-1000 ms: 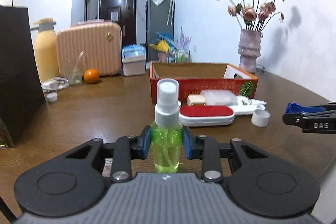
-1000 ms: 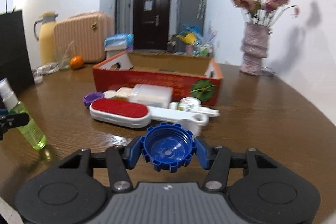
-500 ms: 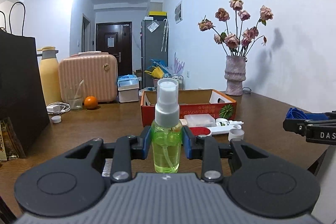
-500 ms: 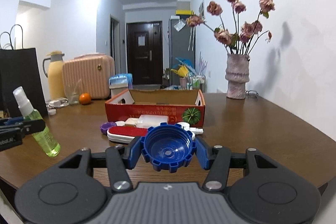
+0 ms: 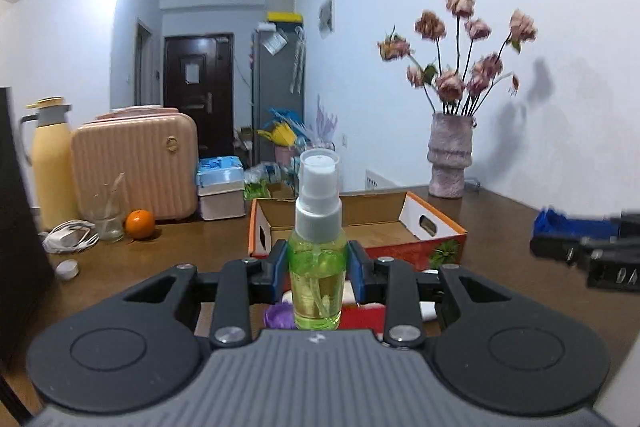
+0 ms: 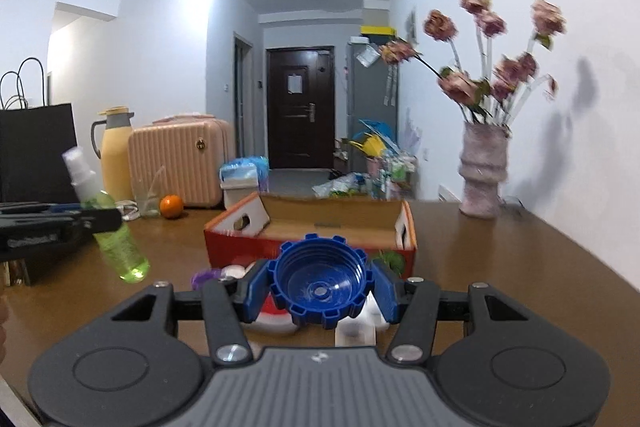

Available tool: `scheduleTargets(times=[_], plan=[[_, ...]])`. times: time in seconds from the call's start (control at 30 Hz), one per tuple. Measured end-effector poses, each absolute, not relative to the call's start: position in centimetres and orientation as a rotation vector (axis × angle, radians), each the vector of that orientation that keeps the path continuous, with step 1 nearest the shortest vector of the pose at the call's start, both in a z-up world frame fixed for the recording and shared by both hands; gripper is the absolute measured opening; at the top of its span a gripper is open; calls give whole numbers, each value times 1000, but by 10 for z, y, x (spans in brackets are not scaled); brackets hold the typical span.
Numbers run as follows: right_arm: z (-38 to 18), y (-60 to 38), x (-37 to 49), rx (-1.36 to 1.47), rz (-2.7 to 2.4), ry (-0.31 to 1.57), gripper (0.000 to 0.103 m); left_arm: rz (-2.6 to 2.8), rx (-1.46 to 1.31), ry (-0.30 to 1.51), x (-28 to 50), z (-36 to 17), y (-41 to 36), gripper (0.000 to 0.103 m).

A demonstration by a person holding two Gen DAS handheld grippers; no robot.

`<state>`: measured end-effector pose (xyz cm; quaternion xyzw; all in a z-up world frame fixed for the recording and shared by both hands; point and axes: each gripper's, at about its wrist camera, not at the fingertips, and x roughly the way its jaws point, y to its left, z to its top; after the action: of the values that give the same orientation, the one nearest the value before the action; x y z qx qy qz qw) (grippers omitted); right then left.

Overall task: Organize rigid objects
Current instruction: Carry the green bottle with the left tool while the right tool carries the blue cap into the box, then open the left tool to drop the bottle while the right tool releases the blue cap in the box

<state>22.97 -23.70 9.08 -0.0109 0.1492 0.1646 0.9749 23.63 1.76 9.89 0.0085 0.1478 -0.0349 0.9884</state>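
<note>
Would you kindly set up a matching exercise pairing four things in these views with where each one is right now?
Things:
1. spray bottle
2. blue cap
3. orange
4. vase

Places:
A. on the table by the glass
B. clamped in the right gripper
C. on the table near the wall, beyond the box
D. clamped in the left gripper

Pairs: 1-D, 2-B, 3-A, 4-C
</note>
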Motion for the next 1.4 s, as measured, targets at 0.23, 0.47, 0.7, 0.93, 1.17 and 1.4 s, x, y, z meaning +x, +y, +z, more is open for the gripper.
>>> scheduleTargets(times=[0.23, 0.47, 0.7, 0.93, 1.17, 1.4], plan=[[118, -237, 353, -72, 346, 330, 53, -117, 14, 477, 368, 110, 43, 31], [102, -231, 491, -14, 359, 550, 53, -46, 77, 656, 485, 85, 55, 31], [66, -208, 593, -39, 340, 731, 53, -60, 134, 837, 574, 43, 49, 32], [33, -189, 660, -159, 294, 833, 53, -68, 186, 919, 635, 21, 40, 32], [12, -172, 702, -193, 259, 898, 53, -61, 230, 916, 656, 6, 37, 38], [4, -165, 707, -239, 253, 881, 61, -95, 178, 906, 654, 13, 42, 55]])
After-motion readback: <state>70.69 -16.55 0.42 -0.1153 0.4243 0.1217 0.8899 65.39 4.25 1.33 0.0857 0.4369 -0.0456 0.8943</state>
